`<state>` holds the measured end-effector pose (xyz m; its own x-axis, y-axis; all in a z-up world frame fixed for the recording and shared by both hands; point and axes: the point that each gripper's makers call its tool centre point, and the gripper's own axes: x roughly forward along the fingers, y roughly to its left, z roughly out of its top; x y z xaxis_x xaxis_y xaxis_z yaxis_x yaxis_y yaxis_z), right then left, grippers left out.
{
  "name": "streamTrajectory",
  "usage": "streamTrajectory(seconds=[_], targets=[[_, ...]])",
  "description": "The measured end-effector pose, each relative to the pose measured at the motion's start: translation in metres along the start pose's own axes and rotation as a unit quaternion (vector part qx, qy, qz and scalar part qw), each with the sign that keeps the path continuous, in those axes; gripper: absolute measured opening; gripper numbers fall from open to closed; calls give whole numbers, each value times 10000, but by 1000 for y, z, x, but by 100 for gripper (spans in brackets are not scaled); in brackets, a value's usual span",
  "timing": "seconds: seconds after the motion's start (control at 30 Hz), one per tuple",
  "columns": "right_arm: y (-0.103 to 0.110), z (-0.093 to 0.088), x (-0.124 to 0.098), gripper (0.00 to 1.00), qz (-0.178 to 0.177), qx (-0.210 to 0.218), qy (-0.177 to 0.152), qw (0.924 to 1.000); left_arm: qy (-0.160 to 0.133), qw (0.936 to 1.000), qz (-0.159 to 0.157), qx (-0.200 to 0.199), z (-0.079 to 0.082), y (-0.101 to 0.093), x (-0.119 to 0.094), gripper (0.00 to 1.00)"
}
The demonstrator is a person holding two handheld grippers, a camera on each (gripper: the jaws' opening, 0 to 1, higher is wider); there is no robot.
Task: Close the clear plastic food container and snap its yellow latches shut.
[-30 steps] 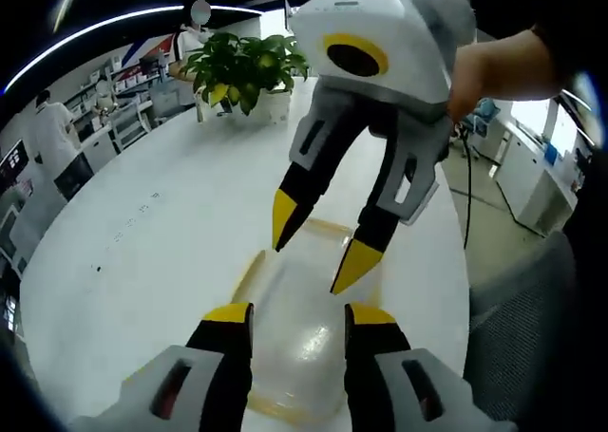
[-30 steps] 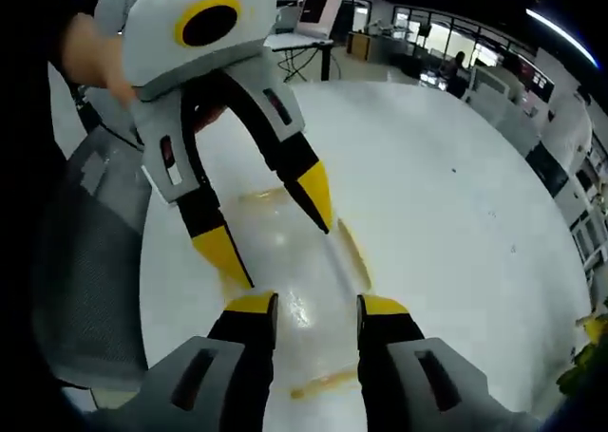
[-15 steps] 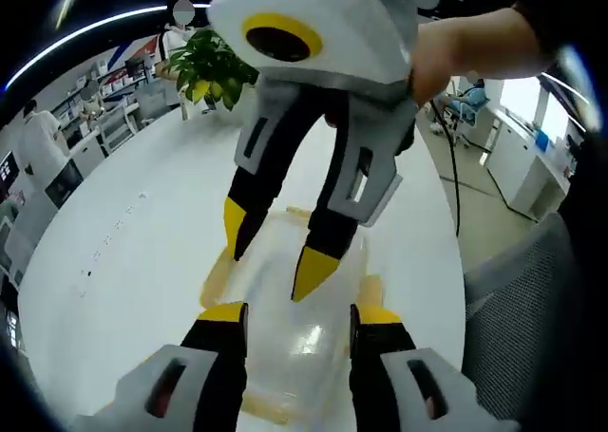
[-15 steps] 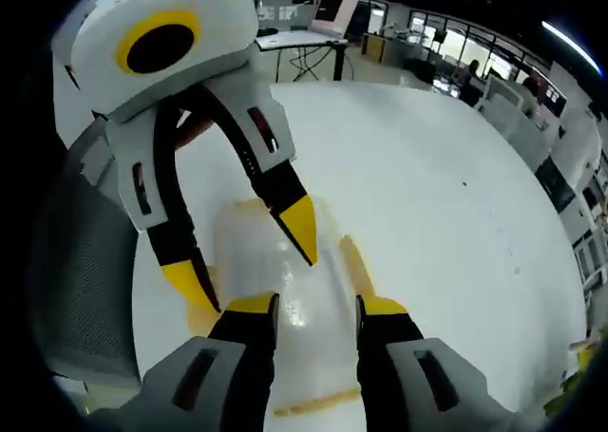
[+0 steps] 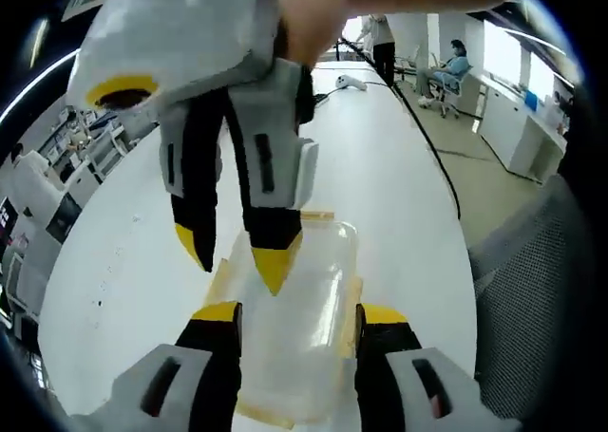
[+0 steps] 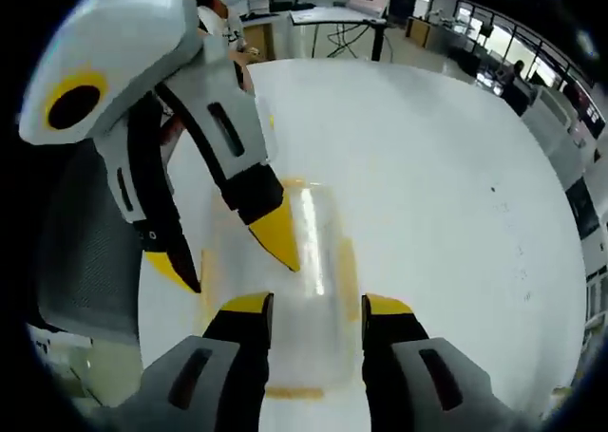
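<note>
The clear plastic food container (image 5: 302, 329) lies flat on the white table (image 5: 123, 261), with its lid on top. Yellow latches (image 5: 354, 297) run along its sides and ends. My left gripper (image 5: 299, 316) stands open, its yellow tips straddling the container's near half. My right gripper (image 5: 231, 258) comes down from above, open, one tip over the lid and the other off its left edge. In the right gripper view the container (image 6: 318, 247) lies lengthwise ahead of my right gripper (image 6: 316, 309). There my left gripper (image 6: 226, 257) reaches in from the left with one tip on the lid.
A grey mesh office chair (image 5: 537, 290) stands close to the table's edge, and appears again (image 6: 85, 252) in the right gripper view. A black cable (image 5: 418, 128) trails over the table. People and desks fill the room behind. Bare table (image 6: 456, 214) spreads beyond the container.
Both views have swung round. Each gripper has dropped lower and further left in the other's view, tips now at the container's lid. Both stay open.
</note>
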<state>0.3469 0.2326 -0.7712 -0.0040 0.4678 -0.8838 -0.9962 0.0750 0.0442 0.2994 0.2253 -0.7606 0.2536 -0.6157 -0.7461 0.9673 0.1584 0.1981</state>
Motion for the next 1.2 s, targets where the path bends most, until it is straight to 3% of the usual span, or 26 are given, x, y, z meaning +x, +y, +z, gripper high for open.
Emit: streamTrajectory(seconds=[0.17,0.23,0.4,0.53,0.63,0.67,0.8,0.9,1.03,1.2], targets=[[-2,2,3,38,351,-37,324,9988,187,9985,-73,514,3,-12,2,42],[-5,-3,4,37,389,-271,647,9968,427,9959,2,802,1,-11,5,41],[-5,0,8,38,517,-431,900,9937,1017,9857,18,1345,-7,-15,7,41],[-4,4,10,33,623,-520,1147,9901,1398,9816,-35,1304,-15,-17,10,37],[1,2,12,30,843,-482,1353,9860,1396,9800,73,1417,-14,-15,14,38],[-1,2,12,31,854,-688,1385,9843,1425,9797,117,1404,-15,-14,14,36],[-1,1,14,30,866,-635,1548,9821,1505,9796,265,1303,-15,-14,16,36],[1,-1,14,29,903,-650,1853,9764,1557,9792,257,1272,-15,-13,16,35],[-1,0,15,28,1017,-771,1955,9724,1560,9799,235,1220,-16,-12,16,34],[0,-1,15,26,1067,-617,1904,9739,1550,9817,237,1084,-16,-11,16,33]])
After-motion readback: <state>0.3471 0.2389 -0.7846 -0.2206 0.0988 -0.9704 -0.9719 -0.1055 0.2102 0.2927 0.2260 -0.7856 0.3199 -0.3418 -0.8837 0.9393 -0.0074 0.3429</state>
